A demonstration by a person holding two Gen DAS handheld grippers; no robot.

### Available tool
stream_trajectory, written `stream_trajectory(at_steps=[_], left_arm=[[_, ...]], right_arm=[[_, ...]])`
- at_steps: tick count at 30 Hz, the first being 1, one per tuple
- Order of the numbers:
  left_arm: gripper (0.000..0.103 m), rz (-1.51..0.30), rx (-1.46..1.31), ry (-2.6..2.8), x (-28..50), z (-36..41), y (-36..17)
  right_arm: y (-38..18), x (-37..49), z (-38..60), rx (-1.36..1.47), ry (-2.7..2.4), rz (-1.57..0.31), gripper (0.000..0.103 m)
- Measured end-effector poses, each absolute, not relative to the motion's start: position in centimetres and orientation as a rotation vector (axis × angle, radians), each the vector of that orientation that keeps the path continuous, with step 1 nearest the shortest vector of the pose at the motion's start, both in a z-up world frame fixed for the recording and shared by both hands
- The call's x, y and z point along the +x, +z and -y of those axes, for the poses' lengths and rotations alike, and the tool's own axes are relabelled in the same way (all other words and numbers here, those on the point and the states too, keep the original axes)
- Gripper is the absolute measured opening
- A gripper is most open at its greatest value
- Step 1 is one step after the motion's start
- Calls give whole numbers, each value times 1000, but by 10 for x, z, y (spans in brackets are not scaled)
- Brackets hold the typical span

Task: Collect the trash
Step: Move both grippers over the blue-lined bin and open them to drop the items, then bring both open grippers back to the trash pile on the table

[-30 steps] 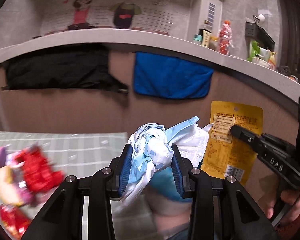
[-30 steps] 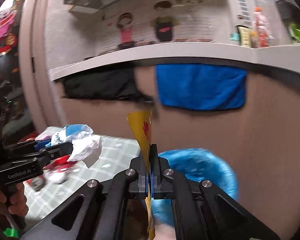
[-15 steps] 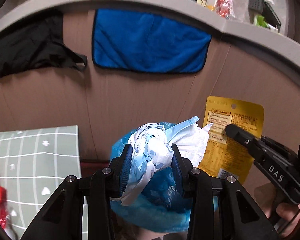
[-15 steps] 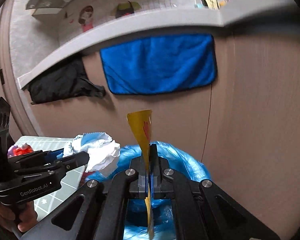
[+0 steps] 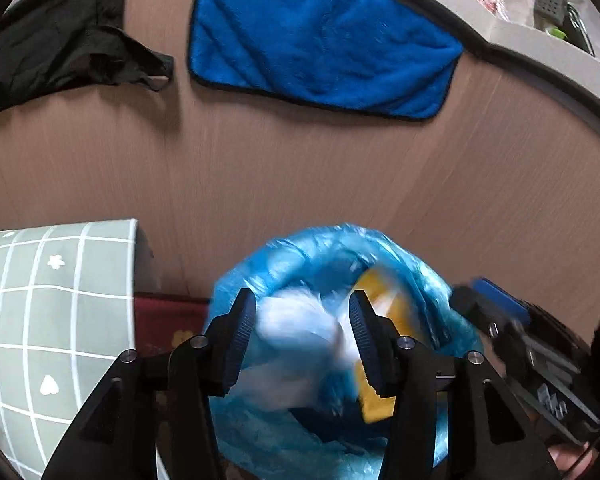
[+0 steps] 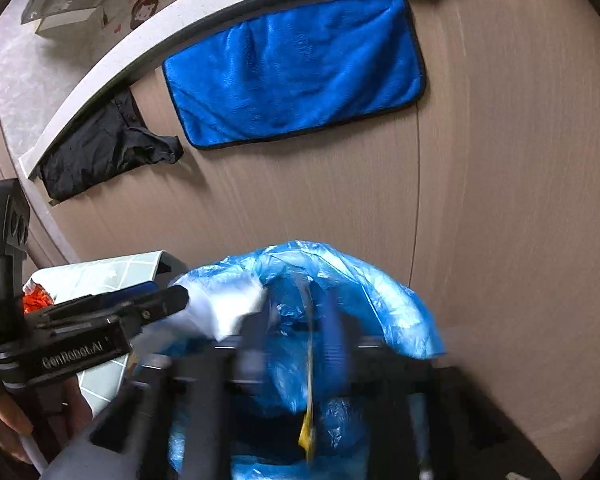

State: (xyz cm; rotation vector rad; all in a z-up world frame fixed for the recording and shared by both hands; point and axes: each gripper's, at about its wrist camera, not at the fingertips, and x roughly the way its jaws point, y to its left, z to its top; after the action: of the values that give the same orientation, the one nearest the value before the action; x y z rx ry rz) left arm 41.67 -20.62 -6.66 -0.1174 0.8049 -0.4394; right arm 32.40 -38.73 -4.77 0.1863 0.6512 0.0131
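Fingers (image 5: 242, 332) of both grippers just parted — one tissue wad (image 5: 300, 324), one yellow packet (image 5: 374, 408) (blurred) over one blue bag (image 5: 284, 440)

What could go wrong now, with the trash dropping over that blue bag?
1. The left gripper has just been opening, and the crumpled white wad between its pads is blurred, apparently falling. It sits near the blue bag's near rim, so it might catch there or tumble outside.
2. The right gripper has just been opening too. The flat yellow packet looks edge-on and could hang up on the floppy bag instead of sliding in.
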Motion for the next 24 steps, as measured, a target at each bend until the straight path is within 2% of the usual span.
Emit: stream_trajectory(at_steps=[1,11,24], left_arm=[[51,-792,-115,-429,416,206,-64],[51,-687,-126,-350,369,148,-12],[51,-581,-114,-173,264,-5,13]], right_arm=[[-45,319,387,184,-2,-630,65],[-17,291,369,163,5,-601,65],[9,254,227,72,262,-580,65]])
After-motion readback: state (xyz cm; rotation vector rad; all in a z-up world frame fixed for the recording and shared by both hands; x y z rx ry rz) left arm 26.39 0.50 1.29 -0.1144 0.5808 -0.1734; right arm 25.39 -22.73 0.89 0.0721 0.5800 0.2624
